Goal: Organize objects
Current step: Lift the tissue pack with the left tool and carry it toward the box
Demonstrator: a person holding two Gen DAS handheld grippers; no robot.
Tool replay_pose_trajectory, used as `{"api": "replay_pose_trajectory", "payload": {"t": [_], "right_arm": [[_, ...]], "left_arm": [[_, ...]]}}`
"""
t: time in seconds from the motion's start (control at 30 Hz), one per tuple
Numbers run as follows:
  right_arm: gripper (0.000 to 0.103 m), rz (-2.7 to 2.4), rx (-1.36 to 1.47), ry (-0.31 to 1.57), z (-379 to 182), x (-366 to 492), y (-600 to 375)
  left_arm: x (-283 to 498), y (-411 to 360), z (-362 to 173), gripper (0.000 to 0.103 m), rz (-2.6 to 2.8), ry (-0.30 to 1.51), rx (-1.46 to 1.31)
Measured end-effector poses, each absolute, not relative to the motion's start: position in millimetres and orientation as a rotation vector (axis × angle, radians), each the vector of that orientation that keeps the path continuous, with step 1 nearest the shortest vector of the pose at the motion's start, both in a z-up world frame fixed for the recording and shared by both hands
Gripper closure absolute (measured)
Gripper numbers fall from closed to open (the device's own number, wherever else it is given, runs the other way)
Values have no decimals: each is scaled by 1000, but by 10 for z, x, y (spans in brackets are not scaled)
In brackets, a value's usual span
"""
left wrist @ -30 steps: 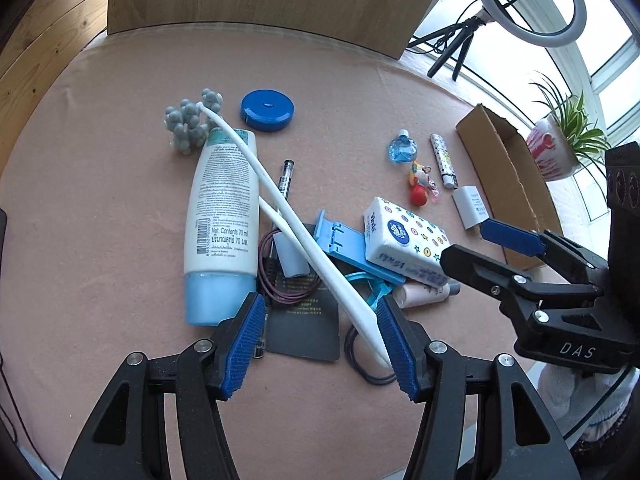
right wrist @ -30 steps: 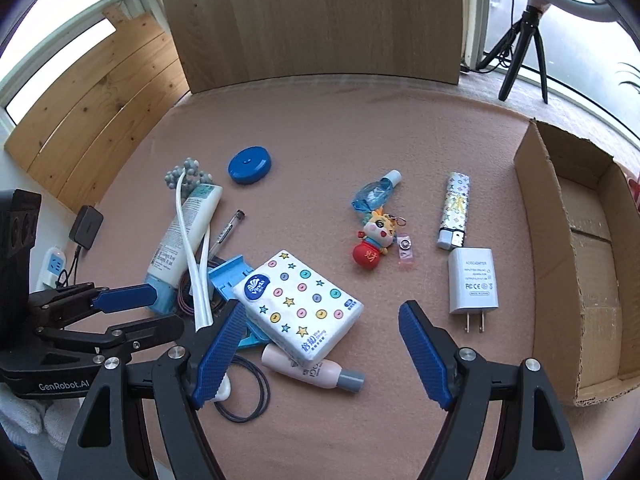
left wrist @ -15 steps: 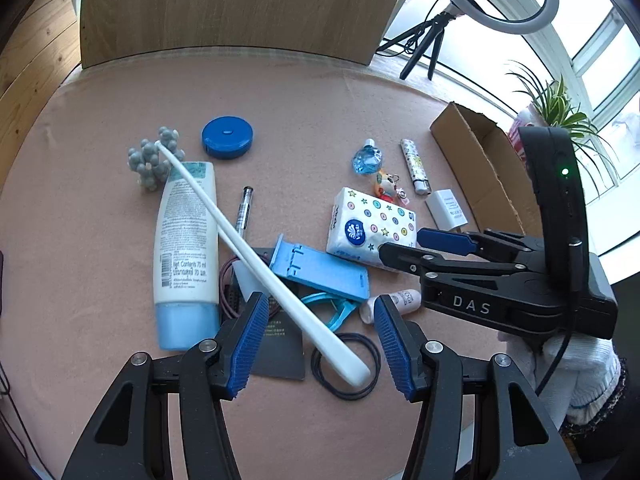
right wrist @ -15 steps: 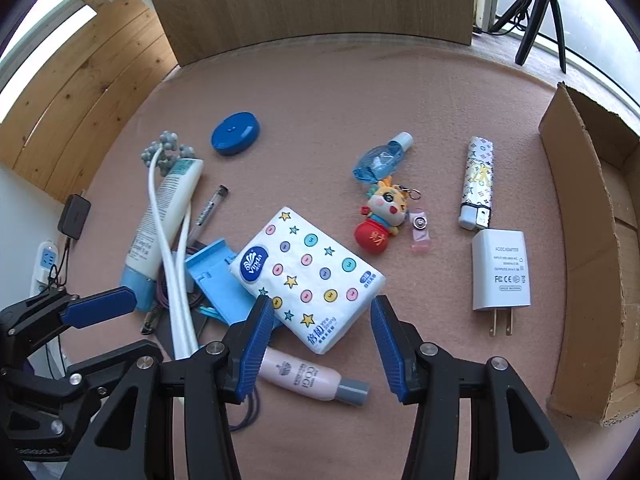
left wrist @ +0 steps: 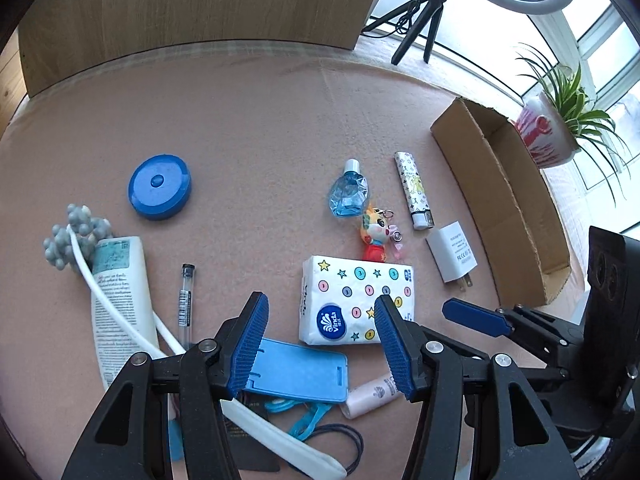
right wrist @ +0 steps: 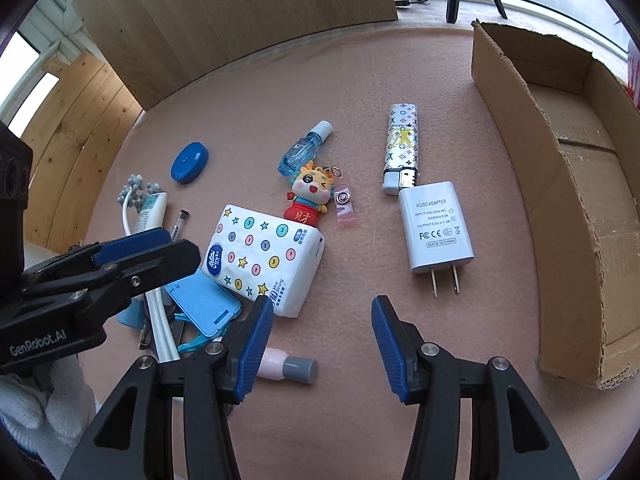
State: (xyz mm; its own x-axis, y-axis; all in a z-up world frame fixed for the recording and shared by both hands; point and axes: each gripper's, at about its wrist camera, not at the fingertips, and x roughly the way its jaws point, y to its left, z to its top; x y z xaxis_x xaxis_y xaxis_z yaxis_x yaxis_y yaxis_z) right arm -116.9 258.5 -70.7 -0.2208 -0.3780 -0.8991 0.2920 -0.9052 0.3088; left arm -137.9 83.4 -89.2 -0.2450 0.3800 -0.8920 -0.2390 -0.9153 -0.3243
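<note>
Both claws, left claw (left wrist: pixel 318 338) and right claw (right wrist: pixel 320 338), hang spread apart and empty over the bench (left wrist: pixel 260 128). The tissue pack (left wrist: pixel 354 306) lies mid-bench, its edge over the blue phone stand (left wrist: pixel 296 370). It's probably light and squishy, so I'd pinch it across the short sides. Only the right view shows inside the cardboard box (right wrist: pixel 568 168); only the left shows the hair tie (left wrist: pixel 344 446).
</note>
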Motion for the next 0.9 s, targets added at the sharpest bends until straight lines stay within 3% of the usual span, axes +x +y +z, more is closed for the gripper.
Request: {"api": "replay_pose_trajectory", "payload": {"t": [0.27,0.53,0.9], "right_arm": [[55,-2160,1600,-64,-734,-1224,2454],[55,-2138,1574,-26,-757,-1227,2337],[63,-2139,1539,23,-713,-1186,2263]], "left_arm": [[-1431,888,-1099,45,2118,-277,-1663],[-1433,945,-1160,58,2071,-328,-1667],[-1349,1008,-1051,59,2115,-327,-1620]]}}
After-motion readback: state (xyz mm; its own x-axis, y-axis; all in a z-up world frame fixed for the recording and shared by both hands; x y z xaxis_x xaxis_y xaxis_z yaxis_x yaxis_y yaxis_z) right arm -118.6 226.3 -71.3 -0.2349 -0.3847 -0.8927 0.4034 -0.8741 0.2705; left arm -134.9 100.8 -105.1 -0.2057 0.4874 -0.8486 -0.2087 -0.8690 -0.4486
